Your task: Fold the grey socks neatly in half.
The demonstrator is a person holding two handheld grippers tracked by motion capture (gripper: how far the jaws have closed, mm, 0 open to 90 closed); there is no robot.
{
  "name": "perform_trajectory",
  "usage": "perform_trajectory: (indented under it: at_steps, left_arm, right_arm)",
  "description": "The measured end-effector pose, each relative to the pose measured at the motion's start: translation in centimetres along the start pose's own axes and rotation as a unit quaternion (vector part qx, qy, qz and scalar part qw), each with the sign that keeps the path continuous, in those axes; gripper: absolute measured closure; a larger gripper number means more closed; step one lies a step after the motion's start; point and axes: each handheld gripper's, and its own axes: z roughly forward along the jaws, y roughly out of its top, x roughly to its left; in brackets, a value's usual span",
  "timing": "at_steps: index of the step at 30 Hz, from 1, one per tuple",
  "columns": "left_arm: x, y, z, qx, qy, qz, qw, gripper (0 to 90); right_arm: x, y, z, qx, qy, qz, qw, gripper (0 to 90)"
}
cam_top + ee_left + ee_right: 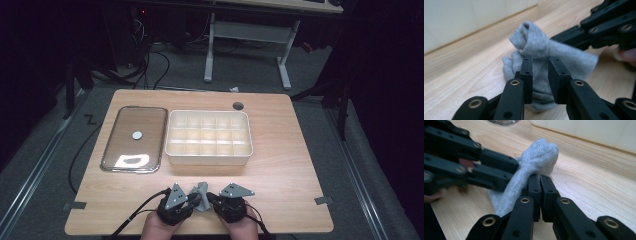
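A grey sock (201, 191) stands bunched up near the front edge of the wooden table (280, 170), between my two grippers. My left gripper (195, 201) comes at it from the left and my right gripper (209, 198) from the right. In the left gripper view the sock (536, 47) fills the narrow gap between the jaws of the left gripper (540, 65), which grip a thick fold. In the right gripper view the right gripper (540, 178) has its jaws pressed almost together on an edge of the sock (539, 152).
A white compartmented box (207, 159) sits just beyond the sock at mid-table. To its left lies a clear rectangular tray (150, 116) with a small white disc (137, 134) on it. A round cable hole (238, 105) is at the back edge.
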Motion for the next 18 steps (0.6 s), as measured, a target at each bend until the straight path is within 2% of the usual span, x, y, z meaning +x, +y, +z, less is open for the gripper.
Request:
perform_trajectory:
  at_steps: [1, 2, 3, 4, 5, 6, 7, 8, 10, 11, 13, 15, 18]
  left_arm:
    - [0.0, 0.1, -0.4, -0.011, 0.003, 0.005, 0.9999, 73.6]
    - [0.0, 0.1, -0.4, -0.011, 0.003, 0.005, 0.9999, 73.0]
    - [0.2, 0.3, -1.3, -0.026, 0.015, 0.015, 0.9994, 72.3]
    - [0.2, 0.3, -1.3, -0.026, 0.015, 0.015, 0.9994, 71.7]
    - [0.6, 0.3, -1.8, -0.025, 0.023, 0.018, 0.9993, 71.7]
    - [1.2, 0.3, -2.4, -0.022, 0.035, 0.012, 0.9991, 71.1]
    - [1.2, 0.3, -2.4, -0.022, 0.035, 0.012, 0.9991, 71.2]
    - [2.0, 0.0, -2.5, -0.001, 0.047, -0.003, 0.9989, 71.3]
    - [2.6, -0.5, -2.2, 0.028, 0.051, -0.018, 0.9981, 72.0]
    - [2.6, -0.5, -2.2, 0.028, 0.051, -0.018, 0.9981, 72.8]
    - [2.7, -0.9, -1.6, 0.058, 0.055, -0.022, 0.9966, 73.7]
    - [2.3, -1.0, -1.1, 0.07, 0.051, -0.018, 0.9961, 74.2]
    - [1.9, -0.9, -1.0, 0.071, 0.045, -0.015, 0.9963, 74.9]
  right_arm:
    - [0.0, -0.1, 0.0, 0.0, 0.001, 0.003, 1.0, 87.4]
    - [-0.1, -0.1, 0.0, 0.0, 0.002, 0.002, 1.0, 87.2]
    - [-0.1, -0.2, 0.0, 0.0, 0.003, 0.004, 1.0, 86.9]
    - [-0.1, -0.2, 0.0, 0.0, 0.003, 0.004, 1.0, 86.9]
    - [-0.2, -0.2, 0.0, 0.001, 0.003, 0.005, 1.0, 86.7]
    - [-0.2, -0.3, 0.0, 0.003, 0.002, 0.006, 1.0, 86.1]
    - [-0.2, -0.3, 0.0, 0.003, 0.002, 0.006, 1.0, 86.1]
    - [-0.3, -0.3, -0.1, 0.0, 0.003, 0.006, 1.0, 85.5]
    - [-0.4, -0.3, -0.2, -0.001, 0.003, 0.009, 1.0, 85.3]
    - [-0.4, -0.3, -0.2, -0.001, 0.003, 0.009, 1.0, 85.3]
    - [-0.5, -0.3, -0.3, -0.004, 0.005, 0.008, 0.9999, 84.6]
    - [-0.5, -0.3, -0.4, -0.003, 0.004, 0.013, 0.9999, 84.4]
    - [-0.5, -0.3, -0.6, -0.005, 0.003, 0.012, 0.9999, 84.3]
